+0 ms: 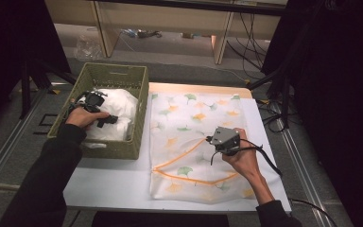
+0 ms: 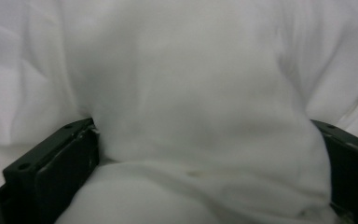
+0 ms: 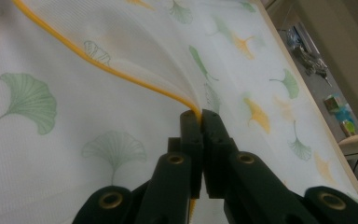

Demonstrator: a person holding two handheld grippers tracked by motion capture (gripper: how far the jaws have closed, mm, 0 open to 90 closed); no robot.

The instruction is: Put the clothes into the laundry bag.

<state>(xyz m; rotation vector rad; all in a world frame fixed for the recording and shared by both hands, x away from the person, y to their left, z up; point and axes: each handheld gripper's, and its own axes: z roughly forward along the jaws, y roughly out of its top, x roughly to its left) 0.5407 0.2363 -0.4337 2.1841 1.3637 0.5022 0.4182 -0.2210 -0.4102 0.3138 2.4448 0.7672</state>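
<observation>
Left tool (image 1: 105, 118) was inside the green woven basket (image 1: 137, 90) at about 10 o'clock on the table (image 1: 113, 184), sitting on the white cloth bundle (image 1: 118, 106) that filled the basket. In the left gripper view its two black jaws stood wide apart, with a thick fold of the white cloth (image 2: 205, 116) bulging up between them. Cloth touched the inner faces of both jaws, but the pads were not squeezed in on it. The person's left hand (image 1: 80, 117) wrapped the tool body, dark sleeve coming in from 7 o'clock.

Right tool (image 1: 211, 140) sat over the mesh laundry bag (image 1: 189, 113), roughly at 4 o'clock from the table's centre, grey three-cornered plate (image 1: 226, 137) on top, cable trailing toward 4 o'clock. Right hand (image 1: 246, 158) held it from behind. In the right gripper view the jaws were together, clamped on the bag's orange-trimmed edge (image 3: 135, 79), the trim running straight into the jaw tips at 12 o'clock. That edge was lifted a bit off the lower layer, so the bag mouth gaped slightly toward 9 o'clock in the high view.

The bag was white, see-through, printed with green and orange ginkgo leaves, lying flat on the right half of the table, just beside the basket, at its 3 o'clock. The basket stood on the table's left edge, cloth heaped to the rim. Floor and shelving (image 1: 170, 23) lay beyond at 12 o'clock.
</observation>
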